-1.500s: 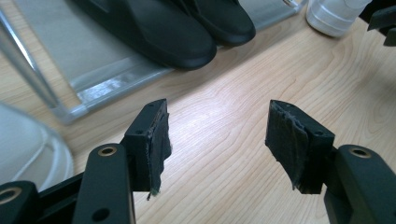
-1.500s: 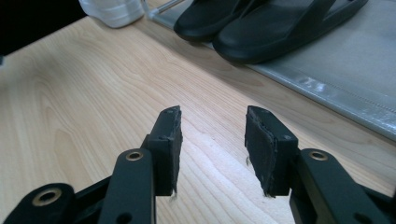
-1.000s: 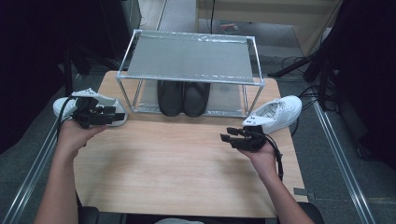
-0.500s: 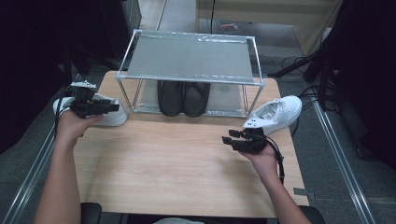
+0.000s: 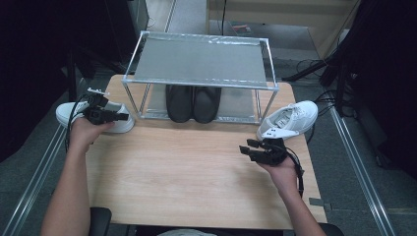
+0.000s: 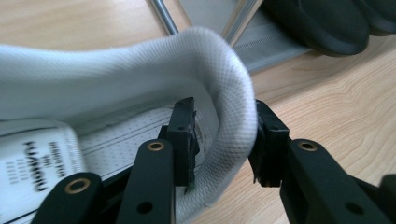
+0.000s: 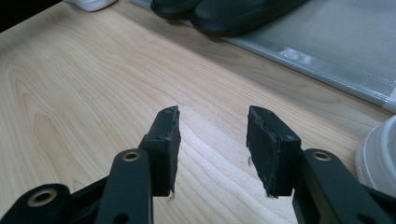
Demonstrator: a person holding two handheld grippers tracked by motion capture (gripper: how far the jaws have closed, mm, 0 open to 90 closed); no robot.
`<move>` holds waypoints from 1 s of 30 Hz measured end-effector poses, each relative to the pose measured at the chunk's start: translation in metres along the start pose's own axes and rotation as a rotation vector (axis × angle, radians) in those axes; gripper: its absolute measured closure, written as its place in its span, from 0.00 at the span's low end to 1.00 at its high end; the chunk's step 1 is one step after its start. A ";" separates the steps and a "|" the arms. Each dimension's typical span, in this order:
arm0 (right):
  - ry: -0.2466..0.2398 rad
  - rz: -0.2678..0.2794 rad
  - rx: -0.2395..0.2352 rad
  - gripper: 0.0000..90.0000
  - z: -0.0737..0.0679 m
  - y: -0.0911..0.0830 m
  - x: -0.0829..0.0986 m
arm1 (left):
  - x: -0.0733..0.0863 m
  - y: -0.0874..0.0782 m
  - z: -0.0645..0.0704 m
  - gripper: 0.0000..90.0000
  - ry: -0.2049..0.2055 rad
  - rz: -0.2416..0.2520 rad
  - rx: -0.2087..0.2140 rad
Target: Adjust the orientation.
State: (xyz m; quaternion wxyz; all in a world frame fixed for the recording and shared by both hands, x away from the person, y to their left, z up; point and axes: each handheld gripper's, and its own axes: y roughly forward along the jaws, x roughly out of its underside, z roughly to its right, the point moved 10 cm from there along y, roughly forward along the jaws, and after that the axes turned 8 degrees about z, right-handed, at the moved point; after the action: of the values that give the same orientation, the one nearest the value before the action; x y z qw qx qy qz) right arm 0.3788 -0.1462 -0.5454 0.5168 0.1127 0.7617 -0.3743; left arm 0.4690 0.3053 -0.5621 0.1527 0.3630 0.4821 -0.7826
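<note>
At the left edge of the table [image 5: 196, 172], we are closing our left gripper [image 6: 224, 140] on the heel collar of a white sneaker [image 5: 74, 112] — one jaw is sitting inside the shoe against the lining, the other is pressing the padded rim from outside, and the mesh is bulging between them. That shoe is lying just beside the left leg of the metal rack [image 5: 201, 61], partly overhanging the table's side. We are judging this as the grasping step: the hold is being secured and the lift is not yet made. Our right gripper [image 5: 255, 149] is hovering low over bare wood with its jaws standing wide apart and holding nothing, near the second white sneaker [image 5: 290, 119], which is resting at the rack's right leg. A pair of black shoes [image 5: 193, 102] is sitting on the lower shelf, while the top shelf is lying bare. Next, we are probably needing a firm pinch and a steady raise — the collar is soft, so the shoe could sag or swing as it is leaving the table and heading for the rack.
</note>
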 end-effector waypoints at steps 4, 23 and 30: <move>-0.002 -0.001 -0.001 0.61 0.000 0.000 0.000 | 0.001 0.000 0.001 0.77 -0.014 0.004 0.011; 0.016 -0.013 -0.004 0.59 0.001 0.005 0.003 | 0.004 0.003 0.005 0.86 0.085 0.018 -0.029; 0.023 -0.014 0.000 0.59 0.002 0.005 0.003 | 0.001 -0.008 0.006 0.86 0.132 0.001 -0.120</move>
State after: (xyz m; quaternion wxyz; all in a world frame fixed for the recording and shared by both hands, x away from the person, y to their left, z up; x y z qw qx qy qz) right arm 0.3818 -0.1446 -0.5509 0.5054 0.1114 0.7683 -0.3767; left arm 0.4615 0.3046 -0.5557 0.1426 0.4042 0.5372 -0.7265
